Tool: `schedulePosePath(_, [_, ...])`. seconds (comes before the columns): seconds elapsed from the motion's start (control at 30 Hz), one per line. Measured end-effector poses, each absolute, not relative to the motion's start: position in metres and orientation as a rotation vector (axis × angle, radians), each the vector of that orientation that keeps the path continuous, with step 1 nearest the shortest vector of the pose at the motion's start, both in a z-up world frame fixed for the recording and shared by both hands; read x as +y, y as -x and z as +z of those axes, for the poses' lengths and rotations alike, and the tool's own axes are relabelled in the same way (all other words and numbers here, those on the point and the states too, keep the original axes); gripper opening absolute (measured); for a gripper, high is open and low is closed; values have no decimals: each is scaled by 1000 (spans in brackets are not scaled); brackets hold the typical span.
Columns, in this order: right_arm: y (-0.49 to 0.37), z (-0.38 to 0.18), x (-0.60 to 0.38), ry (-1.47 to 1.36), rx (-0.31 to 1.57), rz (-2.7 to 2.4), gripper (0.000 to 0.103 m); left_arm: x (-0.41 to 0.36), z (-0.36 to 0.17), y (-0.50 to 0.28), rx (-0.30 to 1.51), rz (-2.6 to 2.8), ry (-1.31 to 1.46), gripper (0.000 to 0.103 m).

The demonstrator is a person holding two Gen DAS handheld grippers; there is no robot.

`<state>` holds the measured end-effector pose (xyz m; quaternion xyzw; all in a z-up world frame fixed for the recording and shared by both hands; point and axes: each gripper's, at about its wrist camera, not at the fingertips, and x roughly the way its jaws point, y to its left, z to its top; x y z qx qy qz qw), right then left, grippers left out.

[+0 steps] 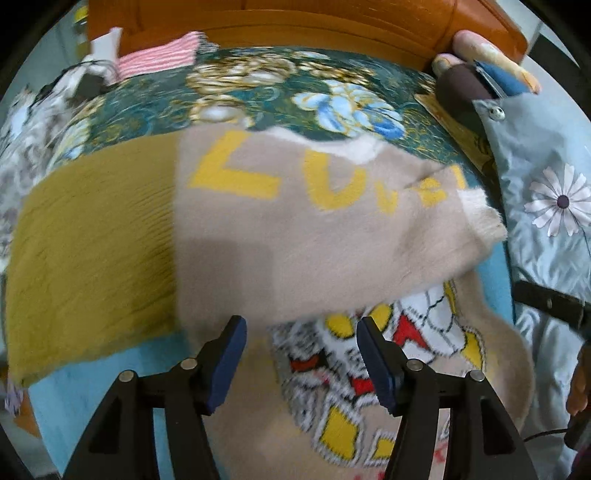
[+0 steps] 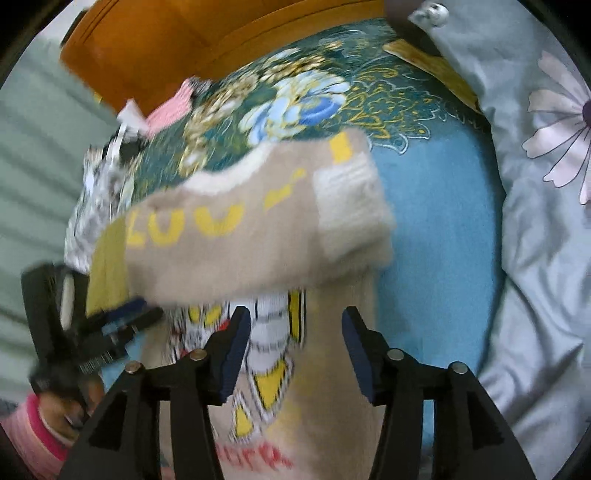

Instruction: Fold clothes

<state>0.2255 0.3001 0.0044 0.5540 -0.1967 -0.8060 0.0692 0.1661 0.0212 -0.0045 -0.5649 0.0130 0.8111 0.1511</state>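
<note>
A beige fuzzy sweater [image 1: 280, 254] with yellow letters, a mustard sleeve [image 1: 88, 266] and a cartoon print [image 1: 388, 354] lies on the bed, its upper part folded over the lower part. It also shows in the right wrist view [image 2: 236, 243]. My left gripper [image 1: 299, 362] is open just above the sweater's folded edge, nothing between its jaws. My right gripper [image 2: 291, 350] is open over the cartoon print [image 2: 269, 347], empty. The left gripper also shows at the left of the right wrist view [image 2: 110, 332].
The bed has a blue sheet [image 2: 436, 229] and a dark green floral blanket [image 1: 258, 92]. A pale blue daisy quilt [image 1: 546, 192] lies at the right. An orange headboard [image 1: 295, 22] is behind, with a pink striped garment [image 1: 159, 59] and grey patterned cloth [image 1: 33, 125] at the left.
</note>
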Motion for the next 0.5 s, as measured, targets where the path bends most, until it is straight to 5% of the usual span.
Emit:
schedulePosePath(0.13, [-248, -2, 300, -1705, -572, -2384, 54, -6, 0, -187, 10, 2404, 1629, 66])
schedulePosePath(0.37, [-290, -28, 341, -1754, -911, -2333, 55, -36, -23, -214, -124, 2313, 1749, 66])
schedulePosePath(0.5, [-299, -41, 343, -1829, -927, -2243, 55, -41, -43, -222, -225, 2195, 1853, 66])
